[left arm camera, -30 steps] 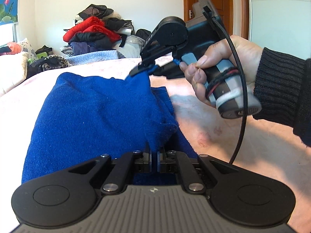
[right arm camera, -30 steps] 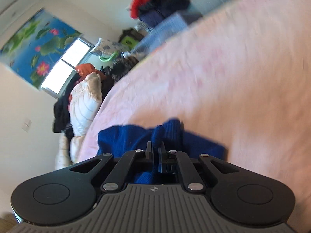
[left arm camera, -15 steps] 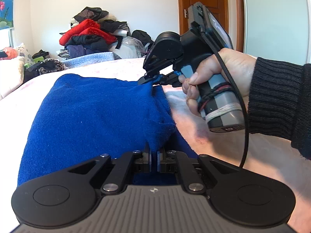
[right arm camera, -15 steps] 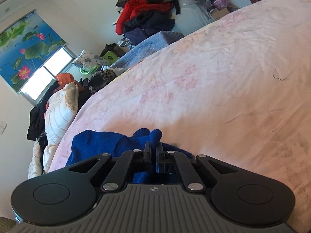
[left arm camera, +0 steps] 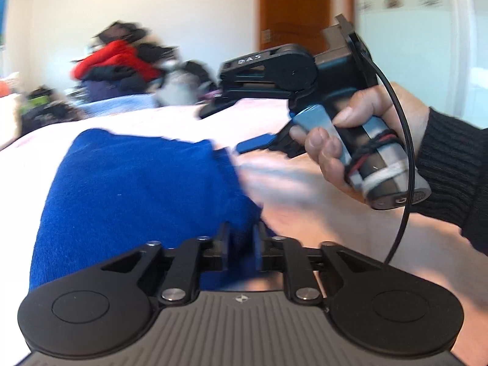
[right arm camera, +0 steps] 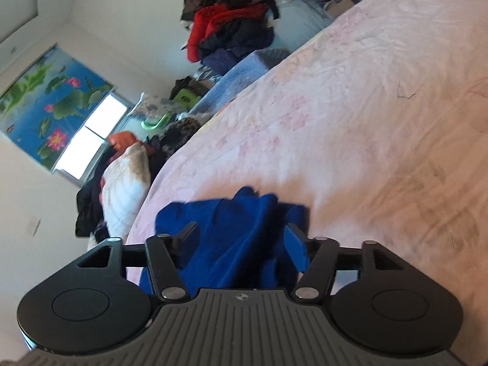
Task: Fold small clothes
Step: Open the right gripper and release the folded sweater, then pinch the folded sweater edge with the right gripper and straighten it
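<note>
1. Blue knit garment (left arm camera: 131,189) is lying on the pink bedsheet (left arm camera: 320,201), spread flat to the left in the left wrist view, with its right edge bunching up near us.
2. We are seeing the left gripper (left arm camera: 241,247) right at that near edge: its jaws are sitting slightly apart with blue fabric between them. Whether the pads are actually pressing the cloth, we cannot tell; that part of the picture is motion-blurred.
3. We are seeing the right gripper (right arm camera: 241,244) spread wide in its own view, fingers well apart, with a fold of the blue knit garment (right arm camera: 231,238) lying loose between them. Nothing is being pinched there.
4. In the left wrist view, the right gripper (left arm camera: 222,128) is hovering above the sheet just beyond the garment's far right corner, one blue-tipped finger (left arm camera: 256,145) showing clear of the cloth.
5. Right hand (left arm camera: 366,143) is wrapping the handle, fingers resting on the blue trigger (left arm camera: 317,122); a black cable (left arm camera: 405,158) is looping down from the rear of the unit.
6. Farther out, the sheet is running on wrinkled (right arm camera: 350,106), with a small dark thread (right arm camera: 404,93) lying on it.
7. At the far end, a pile of red and dark clothes (right arm camera: 231,24) is sitting against the wall, and a wooden door (left arm camera: 294,15) is showing behind it in the left wrist view.
</note>
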`<action>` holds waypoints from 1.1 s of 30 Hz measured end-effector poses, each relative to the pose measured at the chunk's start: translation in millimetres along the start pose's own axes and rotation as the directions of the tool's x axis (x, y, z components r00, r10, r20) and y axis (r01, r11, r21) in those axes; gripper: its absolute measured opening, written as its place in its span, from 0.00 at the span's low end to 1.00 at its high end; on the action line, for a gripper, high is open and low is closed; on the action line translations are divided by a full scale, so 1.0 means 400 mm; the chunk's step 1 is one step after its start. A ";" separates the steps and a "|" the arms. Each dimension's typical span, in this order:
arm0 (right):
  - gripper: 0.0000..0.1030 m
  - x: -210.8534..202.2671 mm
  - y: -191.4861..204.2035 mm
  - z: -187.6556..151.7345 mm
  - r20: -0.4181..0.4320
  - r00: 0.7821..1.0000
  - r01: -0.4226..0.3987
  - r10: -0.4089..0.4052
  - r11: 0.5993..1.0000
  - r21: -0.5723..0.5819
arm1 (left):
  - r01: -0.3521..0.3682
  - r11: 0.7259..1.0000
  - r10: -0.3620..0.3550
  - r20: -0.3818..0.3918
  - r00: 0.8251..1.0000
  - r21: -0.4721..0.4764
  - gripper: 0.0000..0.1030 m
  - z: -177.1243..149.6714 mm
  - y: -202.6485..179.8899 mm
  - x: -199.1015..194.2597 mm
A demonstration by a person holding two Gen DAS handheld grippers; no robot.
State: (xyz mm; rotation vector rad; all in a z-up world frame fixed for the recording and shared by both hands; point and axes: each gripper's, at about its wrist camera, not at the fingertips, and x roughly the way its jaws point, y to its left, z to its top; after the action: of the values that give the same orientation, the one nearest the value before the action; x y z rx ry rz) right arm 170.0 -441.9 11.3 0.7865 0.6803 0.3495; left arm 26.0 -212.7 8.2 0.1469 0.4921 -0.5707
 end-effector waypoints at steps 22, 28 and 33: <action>0.17 -0.093 0.059 -0.202 -0.243 0.969 0.036 -0.045 0.998 -0.044 | -0.271 0.870 0.218 -0.172 0.961 -0.412 0.66 -0.041 0.323 -0.053; 0.20 -0.127 0.099 -0.208 -0.180 0.974 0.104 -0.136 0.978 -0.179 | -0.273 0.877 0.221 -0.173 0.960 -0.395 0.66 -0.050 0.325 -0.048; 0.20 -0.118 0.094 -0.198 -0.206 0.972 0.077 -0.109 0.984 -0.158 | -0.281 0.883 0.231 -0.174 0.957 -0.375 0.67 -0.050 0.315 -0.048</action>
State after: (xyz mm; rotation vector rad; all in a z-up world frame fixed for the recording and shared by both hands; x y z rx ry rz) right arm 80.3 -399.7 19.0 0.5768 0.8805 0.3983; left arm 73.3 -92.7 -0.1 -0.1414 0.6896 -0.1923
